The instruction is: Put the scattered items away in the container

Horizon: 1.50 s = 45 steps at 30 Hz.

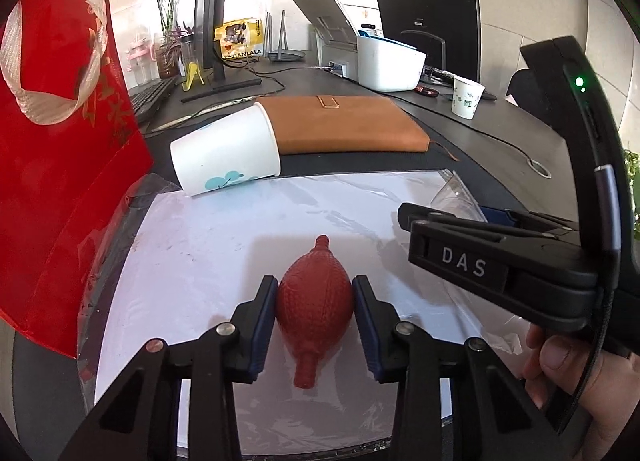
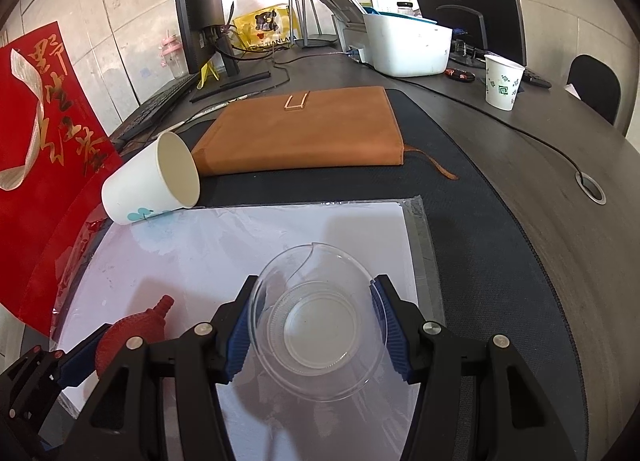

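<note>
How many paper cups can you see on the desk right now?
2. One paper cup lies tipped on its side beside the brown notebook; the other cup stands upright near the white bin. More may be hidden behind the monitors.

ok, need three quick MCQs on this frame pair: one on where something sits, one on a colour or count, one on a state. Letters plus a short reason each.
1. Where does the tipped paper cup lie?
A. inside the white bin
B. at the far left corner of the white sheet, against the brown notebook
C. on the keyboard

2. What colour is the rubber bulb between the left gripper pads?
A. blue
B. yellow
C. red

3. What state is the right gripper in?
A. closed on a clear plastic cup
B. wide open over nothing
C. closed on the brown notebook

Key:
1 B, the cup lies on its side with its rim touching the brown notebook at the corner of the white sheet.
2 C, the bulb is plainly red in both views.
3 A, both blue pads press the rim of the clear plastic cup.
</note>
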Each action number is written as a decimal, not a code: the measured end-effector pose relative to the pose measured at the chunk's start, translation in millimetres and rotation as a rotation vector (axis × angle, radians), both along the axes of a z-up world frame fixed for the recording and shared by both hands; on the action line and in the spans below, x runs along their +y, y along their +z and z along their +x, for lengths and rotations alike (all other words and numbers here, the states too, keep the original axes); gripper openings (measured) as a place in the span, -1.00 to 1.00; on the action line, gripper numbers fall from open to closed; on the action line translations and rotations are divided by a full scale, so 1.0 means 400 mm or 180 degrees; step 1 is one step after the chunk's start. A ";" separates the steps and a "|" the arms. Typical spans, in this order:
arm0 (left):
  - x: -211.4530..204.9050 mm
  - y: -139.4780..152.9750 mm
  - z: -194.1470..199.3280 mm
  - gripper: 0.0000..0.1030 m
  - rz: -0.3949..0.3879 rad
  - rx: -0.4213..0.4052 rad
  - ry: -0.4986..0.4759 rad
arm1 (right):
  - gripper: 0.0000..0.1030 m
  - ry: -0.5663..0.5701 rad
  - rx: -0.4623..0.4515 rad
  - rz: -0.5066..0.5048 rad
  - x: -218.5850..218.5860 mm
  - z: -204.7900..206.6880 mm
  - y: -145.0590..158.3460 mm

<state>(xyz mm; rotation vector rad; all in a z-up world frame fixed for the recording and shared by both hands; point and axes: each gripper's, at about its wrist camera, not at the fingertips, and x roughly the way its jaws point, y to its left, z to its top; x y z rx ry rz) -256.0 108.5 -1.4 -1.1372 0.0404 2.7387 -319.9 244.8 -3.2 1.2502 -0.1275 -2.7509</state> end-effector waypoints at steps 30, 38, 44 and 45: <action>-0.139 0.142 0.223 -0.20 0.0229 0.0077 -0.0176 | 0.18 -0.0016 0.0046 0.0236 -0.023 0.007 0.005; -0.201 0.167 0.304 -0.20 0.0302 0.0138 -0.0167 | 0.18 0.0009 0.0309 0.0449 -0.046 0.040 0.031; -0.258 0.168 0.337 -0.20 0.0382 0.0138 -0.0076 | 0.18 0.0089 0.0253 0.0397 -0.073 0.088 0.048; -0.264 0.170 0.340 -0.20 0.0398 0.0138 -0.0065 | 0.18 0.0087 0.0260 0.0409 -0.078 0.098 0.056</action>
